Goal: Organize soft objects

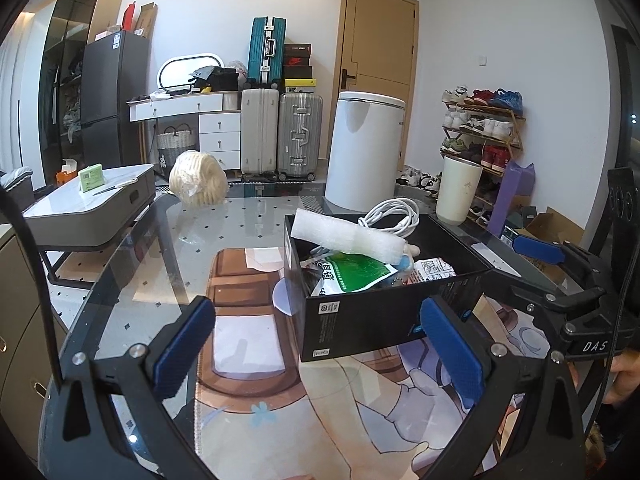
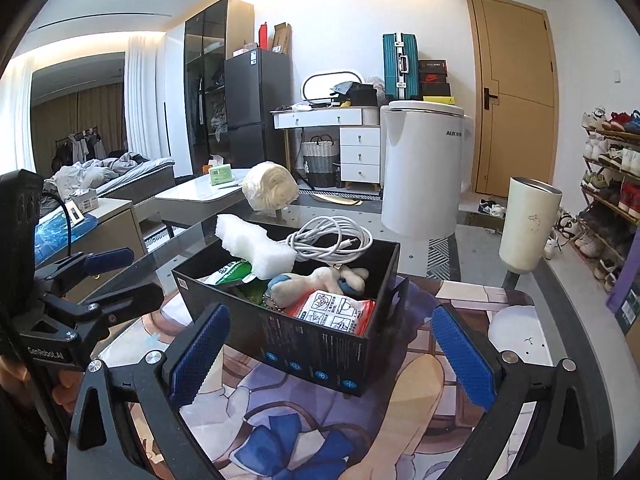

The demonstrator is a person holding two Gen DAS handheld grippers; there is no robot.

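Both tools hang wide apart and empty: the left gripper (image 1: 316,350) and the right gripper (image 2: 332,354) each flank a near corner of the open black cardboard box (image 2: 320,354) without touching it. The soft things already sit inside: a white foam wrap roll (image 2: 256,246) propped on the rim, a green-and-white plastic packet (image 1: 352,276), a small cream plush toy with blue patches (image 2: 320,280), a red-and-white sachet (image 2: 336,312), and a coiled white cable (image 2: 332,238) at the back edge.

The foam roll looks the likeliest to slide off if the box is nudged, and the light box could skid. A cream insulated tumbler (image 2: 528,228) stands near the table edge, within reach of a careless swing.

Everything rests on a glass tabletop (image 1: 192,236) with a printed cartoon mat (image 2: 420,412); a plastic-wrapped pale bundle (image 1: 198,178) sits farther back. Suitcases, a shoe rack and a white bin crowd the room behind.
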